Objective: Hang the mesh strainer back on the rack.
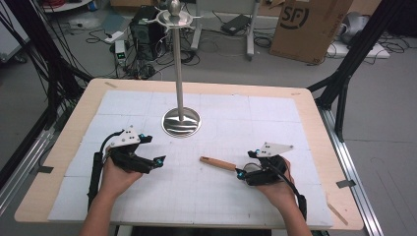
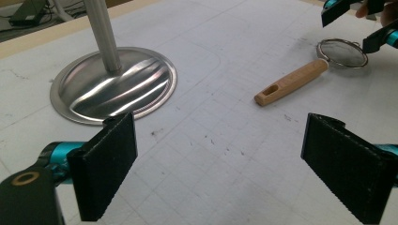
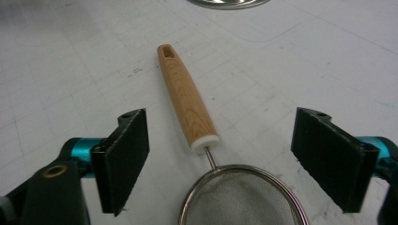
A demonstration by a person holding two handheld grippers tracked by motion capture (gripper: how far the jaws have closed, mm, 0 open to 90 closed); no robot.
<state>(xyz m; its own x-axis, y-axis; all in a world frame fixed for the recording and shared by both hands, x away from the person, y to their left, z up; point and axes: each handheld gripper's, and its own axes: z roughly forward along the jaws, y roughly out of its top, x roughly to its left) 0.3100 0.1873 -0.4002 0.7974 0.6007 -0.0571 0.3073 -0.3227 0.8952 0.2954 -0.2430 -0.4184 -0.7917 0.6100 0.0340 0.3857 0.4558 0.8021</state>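
The strainer (image 3: 244, 197) is lying flat on the table (image 1: 246, 206), low at centre right of the high view, its wooden handle (image 3: 187, 98) pointing toward the stand (image 1: 180, 64). The right gripper (image 3: 220, 159) is hovering over the neck, jaws released and straddling the point where the wire meets the handle. The left gripper (image 2: 220, 154) is waiting at lower left, jaws also spread wide and gripping nothing. The likely trouble: closing on the thin wire or the rounded, smooth wood could let the strainer twist or slip out, and the mesh bowl's weight may be tipping it downward once lifted.
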